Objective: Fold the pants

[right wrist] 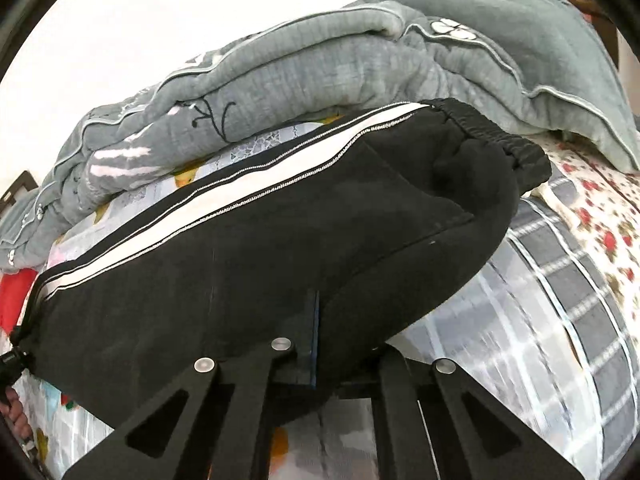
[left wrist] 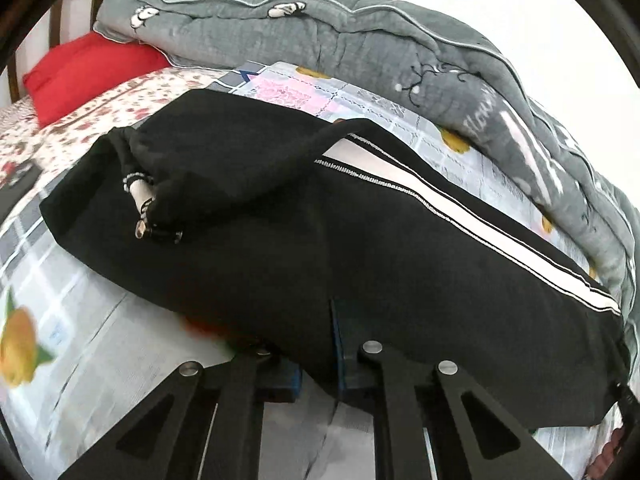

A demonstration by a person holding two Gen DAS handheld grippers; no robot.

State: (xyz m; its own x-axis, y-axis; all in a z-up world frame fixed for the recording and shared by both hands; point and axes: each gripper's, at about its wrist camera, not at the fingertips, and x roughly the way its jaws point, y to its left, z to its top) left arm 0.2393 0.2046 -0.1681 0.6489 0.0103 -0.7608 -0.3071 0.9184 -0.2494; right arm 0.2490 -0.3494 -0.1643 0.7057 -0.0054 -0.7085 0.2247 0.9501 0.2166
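Note:
Black pants with a white side stripe lie lengthwise across the bed. A drawstring with a white tip rests on their left end in the left wrist view. My left gripper is shut on the near edge of the pants, and the black cloth drapes over its blue pads. In the right wrist view the pants show their elastic waistband at the upper right. My right gripper is shut on the near edge there, with the fabric bunched over its fingertips.
A rolled grey quilt lies along the far side behind the pants. A red pillow sits at the back left on a floral sheet. Checked bedding lies under the pants. Fingers of a hand show at the left edge.

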